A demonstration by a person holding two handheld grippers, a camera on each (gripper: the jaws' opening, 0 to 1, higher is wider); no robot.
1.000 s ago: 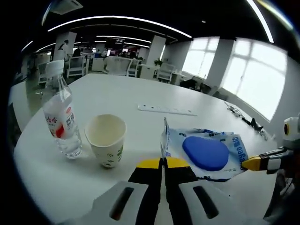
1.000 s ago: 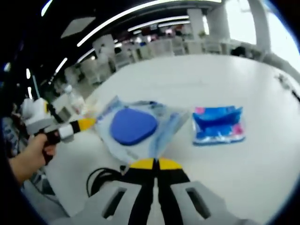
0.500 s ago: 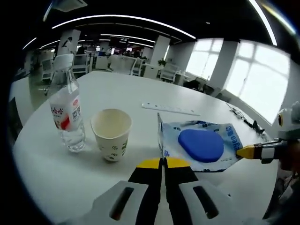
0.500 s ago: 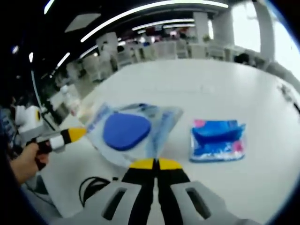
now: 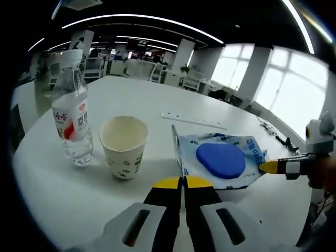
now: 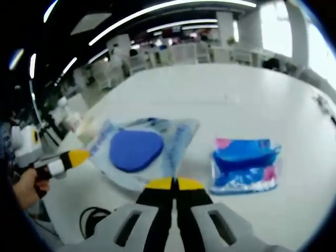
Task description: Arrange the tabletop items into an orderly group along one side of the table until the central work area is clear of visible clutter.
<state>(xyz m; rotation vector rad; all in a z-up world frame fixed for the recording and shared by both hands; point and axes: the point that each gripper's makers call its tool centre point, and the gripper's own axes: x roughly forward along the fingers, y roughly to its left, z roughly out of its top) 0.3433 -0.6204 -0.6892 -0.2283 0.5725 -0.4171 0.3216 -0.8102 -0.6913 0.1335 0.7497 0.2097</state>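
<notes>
On the white bench point(image 5: 131, 100), a water bottle point(image 5: 71, 118) stands at 9 o'clock beside a paper cup point(image 5: 123, 147); a white strip point(image 5: 194, 119) lies at 12. Left tongs point(image 5: 182, 182) and right tongs point(image 6: 170, 184) each clench an edge of the clear pouch point(image 5: 220, 163), its long axis spanning between them. A blue packet point(image 6: 245, 163) lies at 3 in the right gripper view.

You could make out red Chinese characters on the water bottle point(image 5: 72, 122) label, too small to read. The blue print on the clear pouch point(image 5: 220, 161) was illegible too.
</notes>
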